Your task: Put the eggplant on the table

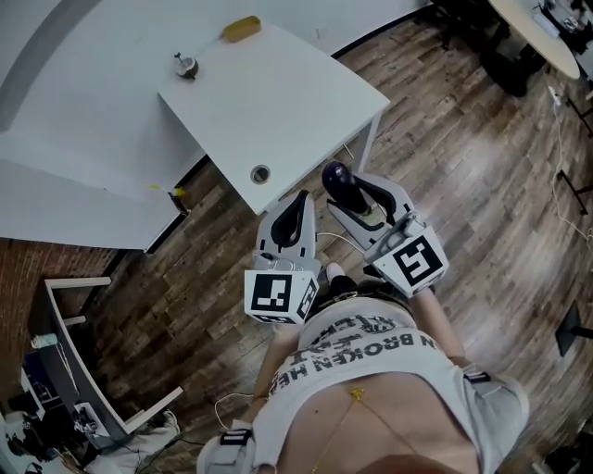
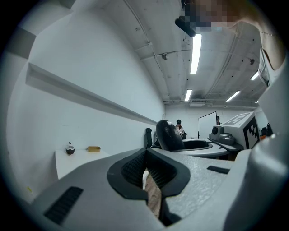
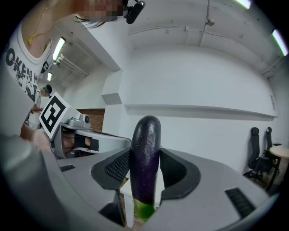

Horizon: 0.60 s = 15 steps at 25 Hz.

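A dark purple eggplant [image 1: 339,180] with a green stem end stands upright between the jaws of my right gripper [image 1: 359,192], which is shut on it. In the right gripper view the eggplant [image 3: 145,135] fills the gap between the black pads [image 3: 118,168]. The gripper hangs over the wooden floor, just off the near corner of the white table [image 1: 278,102]. My left gripper [image 1: 300,200] is beside it on the left, jaws together with nothing in them. From the left gripper [image 2: 146,152] I see the eggplant [image 2: 169,135] to the right and the table [image 2: 76,159] to the left.
On the table's far side sit a small dark bowl-like thing [image 1: 185,67] and a yellow object [image 1: 241,28]; a round hole [image 1: 260,173] is near its front corner. A white wall ledge [image 1: 74,194] runs at the left. Dark chairs [image 1: 505,56] stand at the upper right.
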Tool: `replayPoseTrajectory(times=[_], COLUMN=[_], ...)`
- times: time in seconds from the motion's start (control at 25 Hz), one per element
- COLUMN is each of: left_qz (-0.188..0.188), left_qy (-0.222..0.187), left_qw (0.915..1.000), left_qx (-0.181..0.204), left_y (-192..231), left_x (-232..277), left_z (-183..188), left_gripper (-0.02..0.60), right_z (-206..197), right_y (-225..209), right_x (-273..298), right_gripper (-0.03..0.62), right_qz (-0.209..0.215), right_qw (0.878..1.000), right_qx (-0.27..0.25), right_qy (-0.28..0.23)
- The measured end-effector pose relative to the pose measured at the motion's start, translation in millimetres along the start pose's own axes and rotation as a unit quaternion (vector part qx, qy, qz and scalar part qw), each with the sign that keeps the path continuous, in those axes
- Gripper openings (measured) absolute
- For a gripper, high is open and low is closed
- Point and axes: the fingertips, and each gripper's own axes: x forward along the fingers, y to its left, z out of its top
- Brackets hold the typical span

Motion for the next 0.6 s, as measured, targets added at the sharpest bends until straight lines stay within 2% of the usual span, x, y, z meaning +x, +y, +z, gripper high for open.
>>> replayPoseTrajectory(times=[0.36, 0.6], left_qz=[0.014, 0.024], left_qy=[-0.002, 0.001], left_qw=[0.9999, 0.9994], left_qx=[-0.004, -0.024], left_y=[-10.7, 51.6], left_x=[-2.6, 18.2], left_z=[-10.9, -3.6], left_gripper=[-0.002, -0.002], right_z=[-6.6, -3.5], right_y=[-2.1, -12.0], right_x=[-11.9, 52.1], right_gripper=[0.196, 0.197], right_qz=[-0.002, 0.009], right_qw=[1.000, 1.000], right_qx=[-0.005, -0.003], right_qy=[-0.007, 0.010])
